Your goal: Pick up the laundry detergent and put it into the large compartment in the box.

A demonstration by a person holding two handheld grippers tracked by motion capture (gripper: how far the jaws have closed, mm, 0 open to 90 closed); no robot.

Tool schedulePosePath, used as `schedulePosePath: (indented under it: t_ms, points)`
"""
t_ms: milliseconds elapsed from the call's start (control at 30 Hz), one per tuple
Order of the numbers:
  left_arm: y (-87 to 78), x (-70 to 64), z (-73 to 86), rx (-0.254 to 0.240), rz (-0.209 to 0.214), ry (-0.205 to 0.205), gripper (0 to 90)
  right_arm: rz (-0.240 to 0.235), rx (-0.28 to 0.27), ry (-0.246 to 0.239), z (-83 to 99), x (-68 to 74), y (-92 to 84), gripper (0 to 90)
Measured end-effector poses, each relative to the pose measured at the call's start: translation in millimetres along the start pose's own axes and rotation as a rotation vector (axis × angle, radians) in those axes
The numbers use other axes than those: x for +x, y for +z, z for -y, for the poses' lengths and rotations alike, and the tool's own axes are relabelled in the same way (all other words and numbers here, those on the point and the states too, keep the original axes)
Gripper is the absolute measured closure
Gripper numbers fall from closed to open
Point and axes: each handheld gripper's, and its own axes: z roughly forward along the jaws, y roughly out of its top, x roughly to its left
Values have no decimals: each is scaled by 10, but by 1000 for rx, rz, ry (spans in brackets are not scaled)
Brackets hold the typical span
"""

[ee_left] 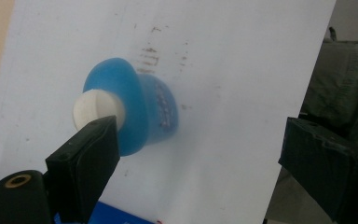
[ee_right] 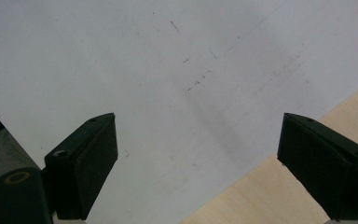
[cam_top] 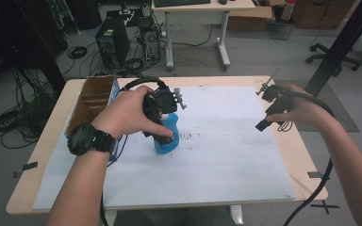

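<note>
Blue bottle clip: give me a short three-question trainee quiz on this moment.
1. True or false: the left tool is shut on the blue bottle.
2. What colour is the bottle's cap?
3. What lies under the right tool? A) white sheet B) cardboard box C) bottle

Key:
1. False; its jaws stand apart, one near the cap, the bottle not clamped.
2. White.
3. A.

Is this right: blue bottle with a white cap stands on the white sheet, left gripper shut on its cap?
Not quite. The left gripper is open: in the left gripper view its jaws stand wide apart, with the white cap of the blue bottle beside one jaw, not clamped. The bottle does stand on the white sheet.
</note>
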Motion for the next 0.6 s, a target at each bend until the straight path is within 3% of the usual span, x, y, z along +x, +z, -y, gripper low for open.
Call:
schedulePosePath:
  t_ms: [600]
  points:
    - [19, 216, -75, 15, 25, -30, 107, -1, 4, -14, -25, 5, 12, 119]
